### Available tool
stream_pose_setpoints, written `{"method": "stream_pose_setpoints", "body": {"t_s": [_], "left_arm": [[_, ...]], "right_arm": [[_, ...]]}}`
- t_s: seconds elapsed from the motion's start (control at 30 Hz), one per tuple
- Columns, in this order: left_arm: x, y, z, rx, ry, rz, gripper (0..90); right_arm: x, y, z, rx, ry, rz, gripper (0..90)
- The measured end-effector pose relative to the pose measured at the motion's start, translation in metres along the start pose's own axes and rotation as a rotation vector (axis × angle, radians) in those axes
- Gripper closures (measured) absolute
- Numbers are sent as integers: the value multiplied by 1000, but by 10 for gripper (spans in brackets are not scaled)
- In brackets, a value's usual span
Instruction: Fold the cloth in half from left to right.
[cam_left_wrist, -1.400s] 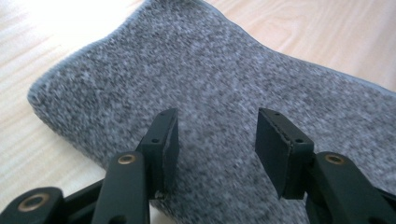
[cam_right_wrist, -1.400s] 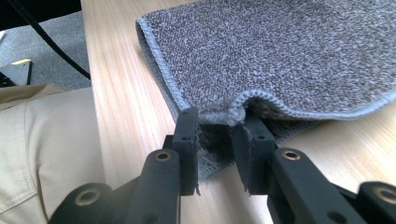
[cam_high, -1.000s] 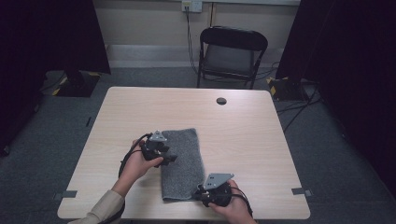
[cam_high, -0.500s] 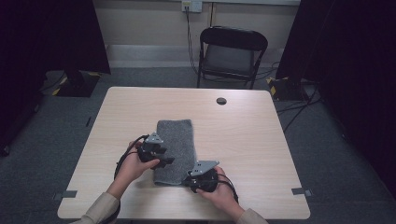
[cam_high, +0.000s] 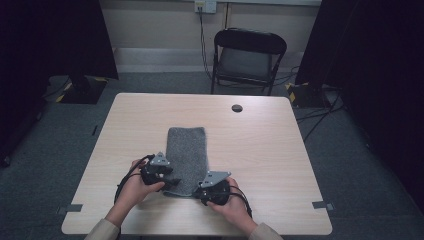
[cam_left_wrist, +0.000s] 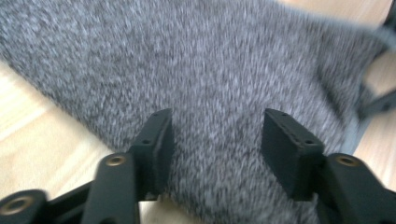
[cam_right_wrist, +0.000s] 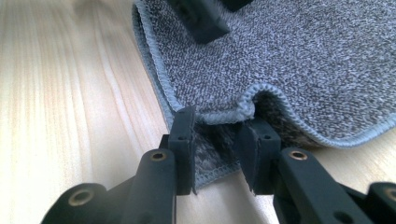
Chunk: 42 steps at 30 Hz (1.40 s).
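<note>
A grey towel lies folded in a narrow strip on the pale wooden table. My left gripper is at the towel's near left edge. In the left gripper view its jaws stand apart over the blurred towel and have just been closing, pressing on nothing. My right gripper is at the near right corner. Its jaws straddle the towel's lower-layer corner, and the upper hem humps up at their tips. The towel stretches beyond, with a left gripper finger resting over it.
A small black round cap sits in the table near the far edge. A black folding chair stands behind the table. Grey tape marks lie on the carpet beside the near corners.
The towel has gone from wide and tilted to a narrower, straight strip and sits farther from the near edge. My right gripper moved left, my left gripper drew nearer.
</note>
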<state>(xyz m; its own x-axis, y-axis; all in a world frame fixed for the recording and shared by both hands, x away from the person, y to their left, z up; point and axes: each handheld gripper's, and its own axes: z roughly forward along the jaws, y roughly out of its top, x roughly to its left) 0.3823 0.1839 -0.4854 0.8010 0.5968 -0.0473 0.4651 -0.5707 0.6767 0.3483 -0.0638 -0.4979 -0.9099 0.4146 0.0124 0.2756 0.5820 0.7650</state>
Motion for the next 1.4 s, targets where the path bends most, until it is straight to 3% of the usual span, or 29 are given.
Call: {"method": "stream_pose_setpoints", "body": {"t_s": [0.07, 0.17, 0.23, 0.4, 0.63, 0.73, 0.8, 0.93, 1.07, 1.23, 1.4], "left_arm": [[-1, -2, -2, -2, 0, 13, 542], [0, -2, -4, 2, -17, 33, 737], [0, -2, -4, 3, -33, 19, 817], [7, -4, -12, -24, -65, -27, 822], [14, -10, -21, -40, -47, -41, 755], [12, -11, -27, -80, -46, -52, 666], [6, -11, -31, -99, -64, -51, 664], [-3, -12, -32, -78, -102, -37, 650], [-9, -18, -29, -43, -107, -19, 633], [-11, -25, -24, -4, -106, -3, 714], [-9, -27, -23, -17, -107, -7, 850]], "right_arm": [[0, 0, 0, -4, -4, 0, 679], [0, -1, 0, -4, -10, -2, 659], [0, -1, 0, -4, -12, 0, 655], [1, -1, 0, -6, -15, -6, 660], [1, -1, 0, -6, -15, -7, 662], [1, -1, 0, -5, -14, 0, 661], [0, -1, 0, -5, -13, 1, 661], [0, -1, 0, -3, -12, 1, 661], [1, -1, -1, 0, -17, 4, 661], [1, -1, -1, -2, -17, 4, 660], [1, -2, -1, -5, -21, 4, 654]]}}
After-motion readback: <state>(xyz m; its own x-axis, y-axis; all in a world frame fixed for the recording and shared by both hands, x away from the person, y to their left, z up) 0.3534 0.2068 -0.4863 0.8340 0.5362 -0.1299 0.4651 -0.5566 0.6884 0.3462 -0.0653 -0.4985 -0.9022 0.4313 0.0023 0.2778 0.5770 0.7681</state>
